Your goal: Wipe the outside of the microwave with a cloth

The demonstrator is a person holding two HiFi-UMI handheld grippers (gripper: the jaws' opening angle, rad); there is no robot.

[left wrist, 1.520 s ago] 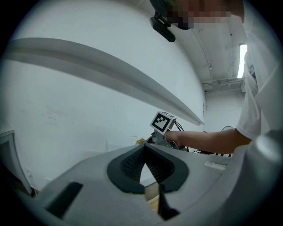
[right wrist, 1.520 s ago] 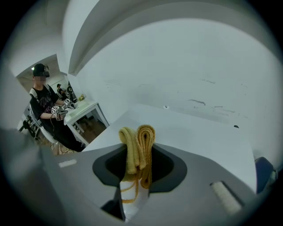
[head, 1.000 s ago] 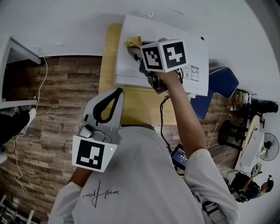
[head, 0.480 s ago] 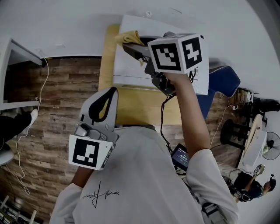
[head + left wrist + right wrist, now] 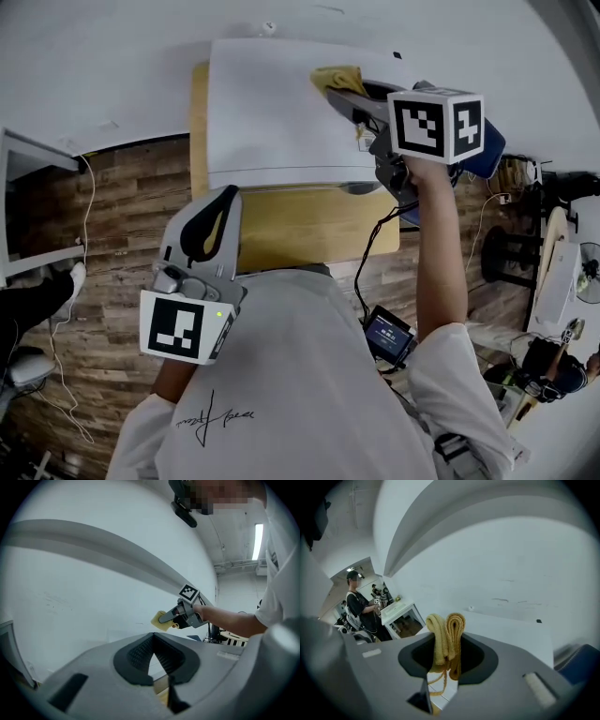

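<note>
A white microwave (image 5: 272,112) stands on a wooden table (image 5: 300,225) against the wall. My right gripper (image 5: 339,92) is shut on a folded yellow cloth (image 5: 336,77), held over the right part of the microwave's top. In the right gripper view the cloth (image 5: 446,639) bunches up between the jaws, with the microwave's top (image 5: 506,625) beyond. My left gripper (image 5: 214,220) hangs near my chest over the table's front edge, jaws together with nothing between them. The left gripper view shows the right gripper (image 5: 165,617) and the cloth (image 5: 159,620) ahead.
A blue chair (image 5: 483,155) stands right of the table. A white cabinet (image 5: 28,178) sits at the left on the wood floor, with a cable (image 5: 66,309) trailing. A person (image 5: 358,604) stands far off by a white table (image 5: 401,613). A small screen (image 5: 386,333) hangs at my waist.
My right gripper has carried the cloth from the microwave's left rear toward the right part of its top. The head view has shifted right. The left gripper has barely moved.
</note>
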